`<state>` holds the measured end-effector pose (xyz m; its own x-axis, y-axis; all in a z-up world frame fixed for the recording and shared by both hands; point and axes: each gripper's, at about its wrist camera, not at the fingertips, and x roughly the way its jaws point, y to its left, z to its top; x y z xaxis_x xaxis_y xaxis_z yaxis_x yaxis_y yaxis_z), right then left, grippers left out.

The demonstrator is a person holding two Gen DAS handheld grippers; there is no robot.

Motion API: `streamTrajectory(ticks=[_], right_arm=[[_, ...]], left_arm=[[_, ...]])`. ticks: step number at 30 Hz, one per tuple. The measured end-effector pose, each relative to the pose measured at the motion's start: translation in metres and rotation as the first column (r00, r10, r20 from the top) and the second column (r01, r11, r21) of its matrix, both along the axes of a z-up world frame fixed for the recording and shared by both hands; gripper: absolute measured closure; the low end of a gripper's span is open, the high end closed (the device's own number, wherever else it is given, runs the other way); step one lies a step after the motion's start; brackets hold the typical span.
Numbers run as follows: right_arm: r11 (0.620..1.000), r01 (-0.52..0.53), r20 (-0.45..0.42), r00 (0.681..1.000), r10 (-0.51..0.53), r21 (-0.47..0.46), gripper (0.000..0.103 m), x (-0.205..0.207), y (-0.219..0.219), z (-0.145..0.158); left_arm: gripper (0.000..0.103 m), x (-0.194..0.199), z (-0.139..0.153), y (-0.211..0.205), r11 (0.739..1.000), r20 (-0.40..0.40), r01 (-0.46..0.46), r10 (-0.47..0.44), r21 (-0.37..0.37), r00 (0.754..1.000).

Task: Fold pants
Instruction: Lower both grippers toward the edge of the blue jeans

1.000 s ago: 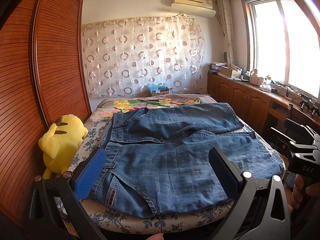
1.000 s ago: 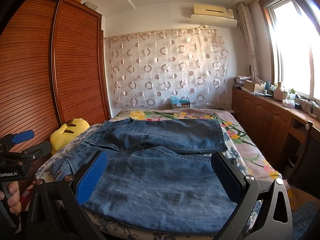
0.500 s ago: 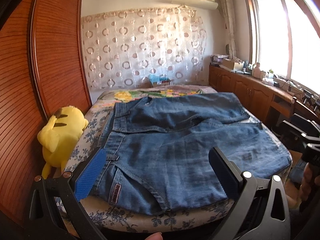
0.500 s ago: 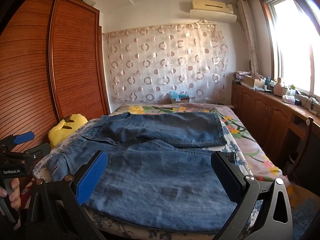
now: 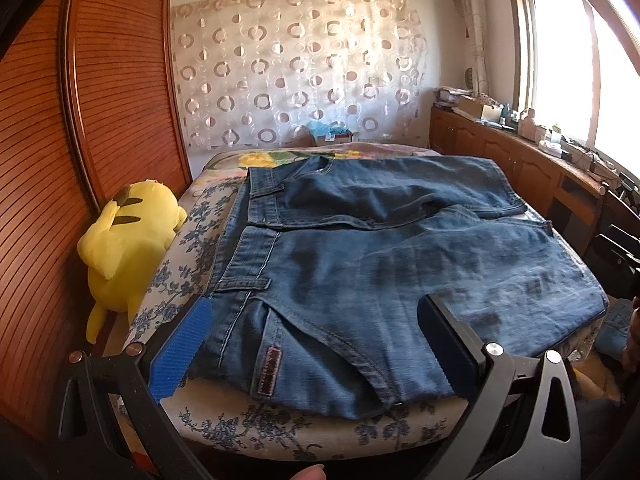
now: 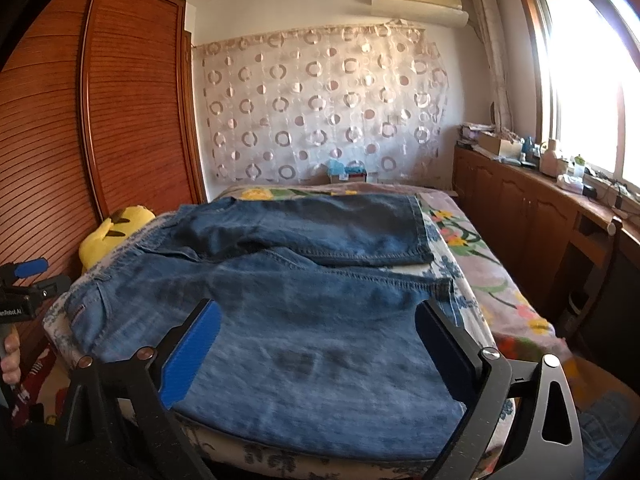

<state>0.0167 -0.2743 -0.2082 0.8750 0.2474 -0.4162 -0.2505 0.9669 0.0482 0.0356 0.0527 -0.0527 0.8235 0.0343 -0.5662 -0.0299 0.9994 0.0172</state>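
Note:
Blue jeans [image 5: 360,280] lie flat across the bed, waistband to the left and legs to the right. The far leg is folded short. My left gripper [image 5: 316,304] is open and hovers at the near edge, over the waistband corner with the red label [image 5: 269,372]. My right gripper [image 6: 318,306] stands wide over the near leg of the jeans [image 6: 300,320]. Its jaws are closing a little, and the pads [image 6: 192,352] press on nothing. The right wrist view shows the left gripper's body [image 6: 28,280] in a hand at the far left.
A yellow plush toy [image 5: 128,232] lies between the bed and the wooden wardrobe [image 5: 60,120]. The floral bedsheet [image 5: 304,428] shows along the near edge. Wooden cabinets [image 6: 540,208] with clutter run under the window on the right. A small box [image 5: 332,134] sits at the far end.
Both grippers have come lower and closer to the near edge of the jeans. The left one now frames the waistband corner. The right gripper's blue pad has edged slightly inward.

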Motion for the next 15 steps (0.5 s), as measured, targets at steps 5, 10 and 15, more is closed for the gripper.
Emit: streamTrajectory(ticks=[5,10,15], right_arm=[[1.0,-0.004,-0.031,1.0,0.003,-0.022,0.008,0.0,-0.006,0.001],[0.999,0.003,-0.078,0.997,-0.007,-0.049,0.011,-0.001,-0.014,0.003],[0.997,0.026,-0.125,0.992,-0.035,-0.073,0.012,-0.004,-0.024,0.004]], left_arm=[[0.0,0.003,-0.013,0.01,1.0,-0.031,-0.003,0.003,-0.002,1.0],[0.0,0.007,-0.026,0.028,1.0,-0.067,-0.021,0.02,-0.012,0.998],[0.0,0.007,-0.039,0.057,0.997,-0.095,-0.075,0.072,-0.026,0.993]])
